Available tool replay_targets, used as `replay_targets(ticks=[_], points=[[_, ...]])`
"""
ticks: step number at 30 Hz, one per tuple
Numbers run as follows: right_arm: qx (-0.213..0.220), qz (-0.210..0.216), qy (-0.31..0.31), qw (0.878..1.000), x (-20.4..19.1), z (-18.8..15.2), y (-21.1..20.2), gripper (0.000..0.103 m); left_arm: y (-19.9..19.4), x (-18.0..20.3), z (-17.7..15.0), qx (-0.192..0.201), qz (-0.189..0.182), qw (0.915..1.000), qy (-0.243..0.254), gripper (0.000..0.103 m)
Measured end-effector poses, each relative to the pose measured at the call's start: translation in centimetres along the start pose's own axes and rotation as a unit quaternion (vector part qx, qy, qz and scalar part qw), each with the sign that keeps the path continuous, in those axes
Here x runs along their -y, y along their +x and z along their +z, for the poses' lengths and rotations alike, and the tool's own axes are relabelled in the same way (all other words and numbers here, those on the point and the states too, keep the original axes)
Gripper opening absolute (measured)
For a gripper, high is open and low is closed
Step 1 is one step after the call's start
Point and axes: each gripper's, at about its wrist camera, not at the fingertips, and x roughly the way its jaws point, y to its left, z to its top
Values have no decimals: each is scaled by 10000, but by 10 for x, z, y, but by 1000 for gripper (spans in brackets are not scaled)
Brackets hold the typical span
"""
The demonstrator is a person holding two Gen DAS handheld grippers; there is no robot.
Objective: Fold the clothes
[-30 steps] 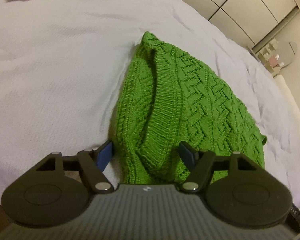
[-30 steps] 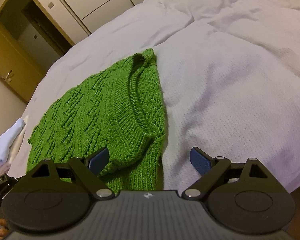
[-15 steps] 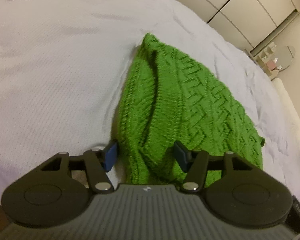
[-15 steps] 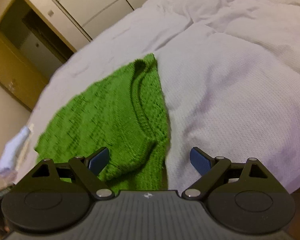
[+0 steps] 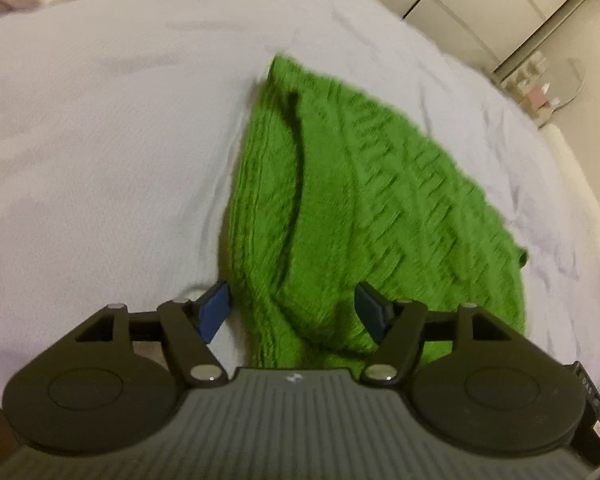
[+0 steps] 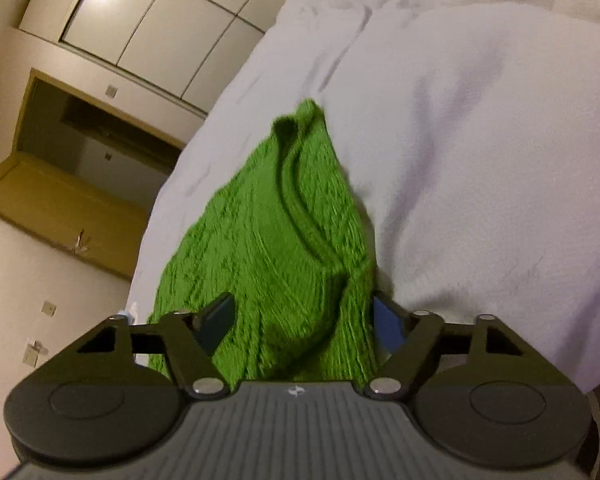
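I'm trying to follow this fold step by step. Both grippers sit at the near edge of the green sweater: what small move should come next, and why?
Probably finish closing both grippers on the near edge. The green sweater lies on the white bedspread, bunched between each pair of pads: the right gripper is closing on it, the left gripper is reopening and grips nothing yet. Lifting now would likely slip.

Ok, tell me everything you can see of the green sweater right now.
The green sweater is a chunky cable-knit, apparently wool or acrylic, lying mostly flat on the white bedspread, with a ribbed neckline band near its near edge. That edge is bunched into a raised fold. The left hand-held gripper straddles one end of it, jaws opening; the right hand-held gripper straddles the other, jaws closing. Neither visibly pinches it yet.
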Motion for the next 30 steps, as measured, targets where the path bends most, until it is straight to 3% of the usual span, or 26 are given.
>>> replay_targets(ticks=[4, 6, 8, 12, 14, 16, 17, 18, 20, 22, 24, 27, 30], points=[[42, -29, 175, 9998, 5, -2, 5, 63, -1, -1, -3, 47, -15, 10000, 46, 64], [68, -54, 144, 9999, -3, 1, 6, 46, -3, -2, -1, 54, -57, 10000, 29, 64], [222, -39, 10, 9997, -15, 3, 5, 40, -5, -5, 1, 66, -110, 9999, -13, 64], [421, -148, -292, 9986, -33, 1, 5, 42, -2, -7, 3, 5, -167, 9999, 32, 65], [174, -542, -89, 9983, -23, -1, 14, 42, 0, -7, 4, -39, -194, 9998, 69, 65], [126, -512, 570, 9970, -12, -1, 18, 42, -1, -7, 5, -58, -231, 9996, 178, 65], [160, -481, 802, 9955, -11, 0, 17, 32, -1, -9, 6, -72, -284, 9994, 176, 65], [195, -647, 692, 9953, -18, 2, 18, 24, -2, -11, 7, -85, -336, 9993, 172, 65], [264, -985, 442, 9938, -32, 7, 18, 20, -6, -20, 12, -91, -403, 9991, 97, 65], [442, -1398, -372, 9885, -64, 5, 19, 20, -12, -29, 17, -53, -420, 9991, 46, 65], [755, -1680, -1600, 9698, -104, -12, 17, 19, -19, -38, 22, -4, -415, 9991, 11, 65], [1145, -1721, -3420, 9167, -165, -51, 25, 18, -25, -49, 31, 62, -439, 9990, 25, 63], [1134, -1491, -4680, 8636, -207, -96, 42, 18, -28, -63, 41, 111, -457, 9989, -88, 63]])
